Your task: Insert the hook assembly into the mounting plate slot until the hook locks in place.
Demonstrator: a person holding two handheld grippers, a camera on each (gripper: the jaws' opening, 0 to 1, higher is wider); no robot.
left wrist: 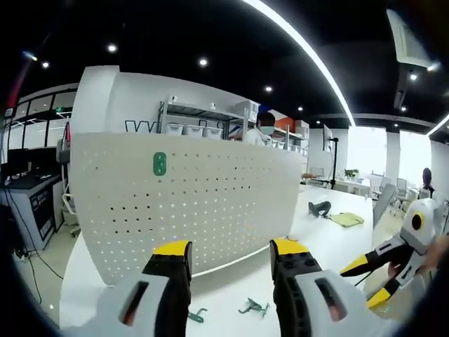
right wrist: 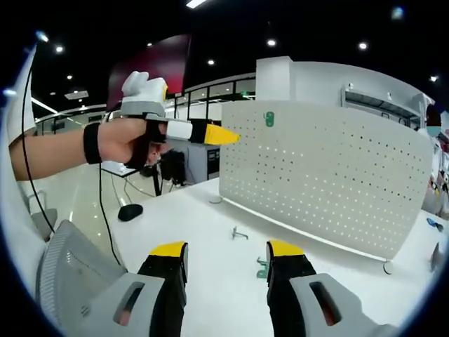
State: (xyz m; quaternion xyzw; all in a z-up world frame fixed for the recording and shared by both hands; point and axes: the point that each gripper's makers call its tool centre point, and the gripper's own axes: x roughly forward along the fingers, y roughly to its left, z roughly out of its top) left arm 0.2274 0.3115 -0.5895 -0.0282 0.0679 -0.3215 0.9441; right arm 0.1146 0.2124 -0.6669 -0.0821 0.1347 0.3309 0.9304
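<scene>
A white perforated mounting plate (left wrist: pixel 182 203) stands upright on the white table (left wrist: pixel 231 288). One green hook (left wrist: pixel 160 163) sits in its upper left holes. Two loose green hook pieces (left wrist: pixel 196 316) (left wrist: pixel 254 307) lie on the table in front of the plate, just beyond my left gripper (left wrist: pixel 230 247), which is open and holds nothing. My right gripper (left wrist: pixel 368 282) comes in at the right edge. In the right gripper view the plate (right wrist: pixel 330 189) carries the mounted hook (right wrist: pixel 269 119), and loose hooks (right wrist: pixel 240 233) (right wrist: pixel 261 270) lie ahead of my open, unloaded right gripper (right wrist: pixel 226 249). A hand holds the left gripper (right wrist: pixel 221 135) high at the plate's left end.
A person (left wrist: pixel 265 130) stands behind the plate near metal shelves (left wrist: pixel 203 119). A black object (left wrist: pixel 319 208) and a yellow-green cloth (left wrist: pixel 347 219) lie on the far table. A grey ribbed chair back (right wrist: pixel 77 274) is at lower left. The plate's foot (right wrist: pixel 387 267) rests on the table.
</scene>
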